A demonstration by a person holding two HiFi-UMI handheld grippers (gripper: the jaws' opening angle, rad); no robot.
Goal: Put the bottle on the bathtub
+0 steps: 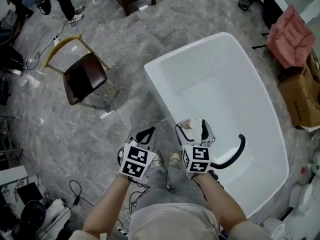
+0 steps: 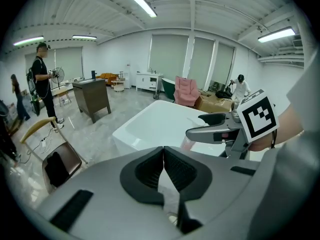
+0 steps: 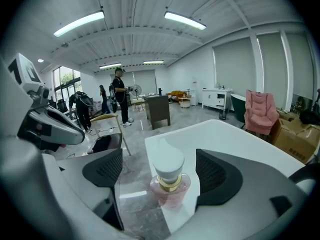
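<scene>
Pink bottle (image 3: 170,181), where?
— Right gripper view: upright at the bathtub (image 3: 235,134) rim, untouched between the right gripper's (image 3: 160,169) wide-apart jaws; head view barely shows it. Left gripper (image 2: 163,159): jaws together, empty.

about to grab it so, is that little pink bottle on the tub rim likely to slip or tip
The bottle looks like clear glass: probably rigid, slick and breakable. Its white cap is wide over a short rounded body, so a high push may tip it off the nearby bathtub edge.

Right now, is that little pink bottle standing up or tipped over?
Upright: the bottle rests on the bathtub rim, white cap uppermost.
</scene>
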